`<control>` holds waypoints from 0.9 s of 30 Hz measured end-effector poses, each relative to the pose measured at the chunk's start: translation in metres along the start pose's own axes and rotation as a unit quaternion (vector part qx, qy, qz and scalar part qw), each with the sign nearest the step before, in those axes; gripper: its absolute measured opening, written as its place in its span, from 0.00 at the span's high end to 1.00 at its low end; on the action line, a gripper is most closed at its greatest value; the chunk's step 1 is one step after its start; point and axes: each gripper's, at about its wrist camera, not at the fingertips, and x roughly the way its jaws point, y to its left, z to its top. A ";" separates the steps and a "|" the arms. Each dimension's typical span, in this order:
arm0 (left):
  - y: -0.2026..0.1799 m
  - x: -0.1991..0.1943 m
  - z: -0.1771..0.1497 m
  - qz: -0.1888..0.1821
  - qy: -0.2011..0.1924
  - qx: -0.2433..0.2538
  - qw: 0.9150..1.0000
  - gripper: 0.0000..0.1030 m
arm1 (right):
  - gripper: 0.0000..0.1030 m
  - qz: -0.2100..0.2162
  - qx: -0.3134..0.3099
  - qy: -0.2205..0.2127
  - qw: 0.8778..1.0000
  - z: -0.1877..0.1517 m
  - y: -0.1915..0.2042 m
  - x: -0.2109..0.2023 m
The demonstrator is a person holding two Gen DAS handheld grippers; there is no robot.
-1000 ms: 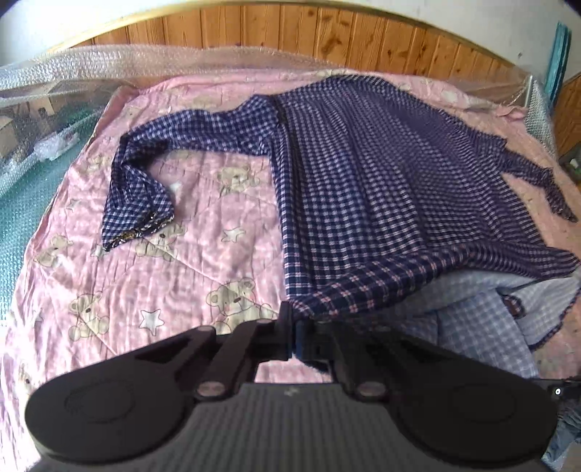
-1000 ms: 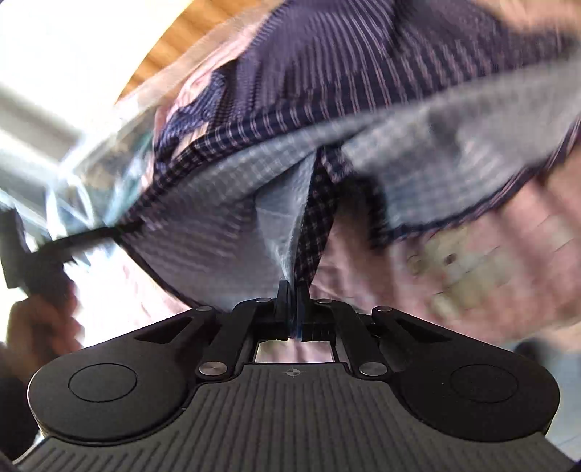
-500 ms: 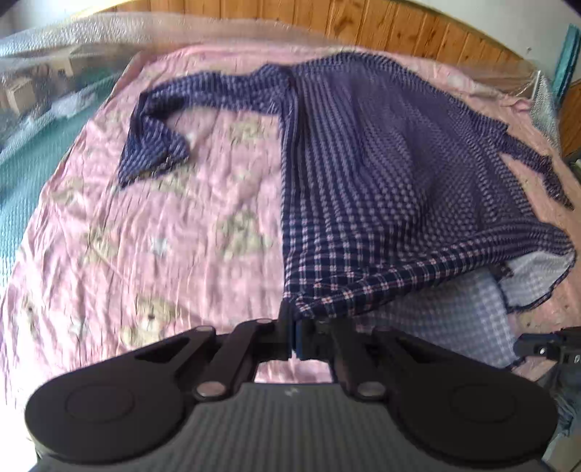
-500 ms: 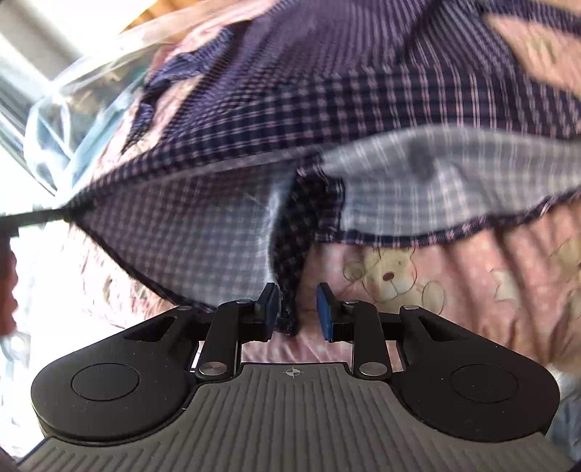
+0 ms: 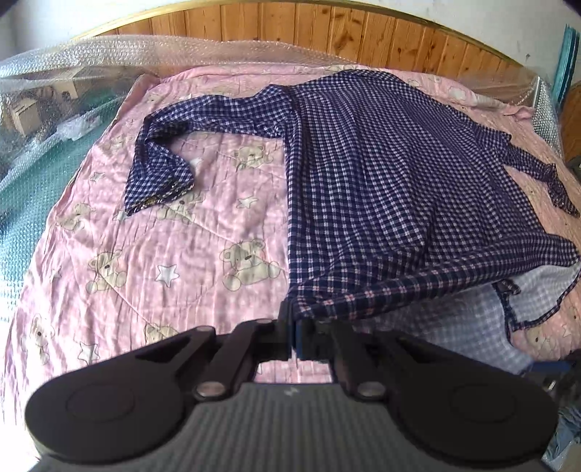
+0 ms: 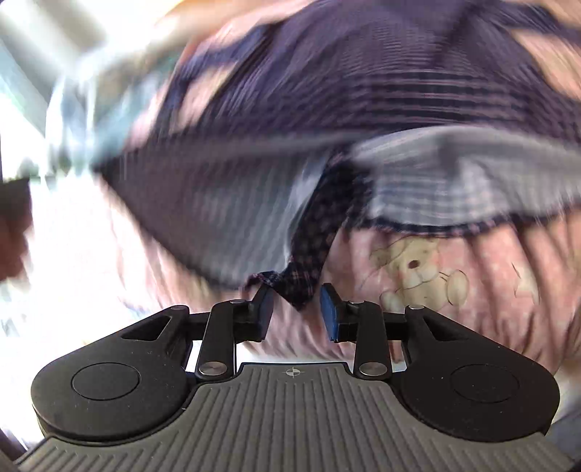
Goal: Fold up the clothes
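Observation:
A dark blue checked shirt (image 5: 392, 181) lies spread on a pink teddy-bear quilt (image 5: 163, 247), one sleeve bent to the left. My left gripper (image 5: 296, 328) is shut on the shirt's near hem corner and holds it lifted, so the pale inside shows to the right. In the blurred right wrist view my right gripper (image 6: 296, 314) is open; a corner of the shirt (image 6: 301, 283) hangs just in front of its pads, free of them.
A wooden headboard (image 5: 326, 29) runs along the far side. Bubble wrap (image 5: 54, 72) covers things at the far left and the far right edge. A teal sheet (image 5: 29, 188) shows left of the quilt.
My right gripper opened and let go of the shirt corner, then opened wider and swung. My left gripper kept its hold on the hem throughout.

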 end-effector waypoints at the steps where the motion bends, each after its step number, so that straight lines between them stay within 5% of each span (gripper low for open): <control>1: 0.000 0.002 -0.002 0.001 0.003 0.001 1.000 0.98 | 0.67 0.006 0.040 -0.005 0.999 0.000 -0.011 0.000; 5: 0.001 0.002 -0.007 0.010 0.002 0.007 1.000 0.97 | 0.75 -0.005 0.055 -0.007 0.998 -0.003 -0.020 0.014; 10: 0.001 -0.003 -0.005 0.017 -0.001 0.023 1.000 0.92 | 0.89 -0.008 -0.086 0.052 0.995 -0.009 0.015 0.023; 13: 0.002 -0.002 -0.007 0.025 0.006 0.026 0.999 0.77 | 0.87 -0.040 -0.142 0.061 0.987 -0.013 0.026 0.016; 15: 0.004 -0.003 -0.009 0.031 0.005 0.024 0.999 0.64 | 0.79 -0.079 -0.163 0.003 0.983 0.000 0.040 0.005; 18: 0.010 -0.001 -0.012 0.024 0.009 0.011 1.000 0.61 | 0.56 -0.143 -0.242 -0.038 0.959 0.014 0.060 0.009; 22: 0.009 0.008 -0.013 0.011 0.022 -0.002 1.000 0.61 | 0.53 -0.211 -0.371 -0.039 0.903 0.017 0.077 0.049; 24: 0.005 0.010 -0.012 0.008 0.023 0.003 1.000 0.61 | 0.60 -0.223 -0.424 -0.024 0.878 0.010 0.074 0.065; 25: 0.003 0.010 -0.012 0.008 0.022 0.007 1.000 0.61 | 0.68 -0.217 -0.423 -0.029 0.879 0.011 0.074 0.058; 26: 0.002 0.009 -0.011 0.009 0.020 0.009 1.000 0.61 | 0.99 -0.211 -0.423 -0.034 0.881 0.011 0.074 0.051; 27: 0.001 0.008 -0.011 0.010 0.018 0.011 1.000 0.61 | 1.00 -0.205 -0.423 -0.039 0.882 0.011 0.073 0.045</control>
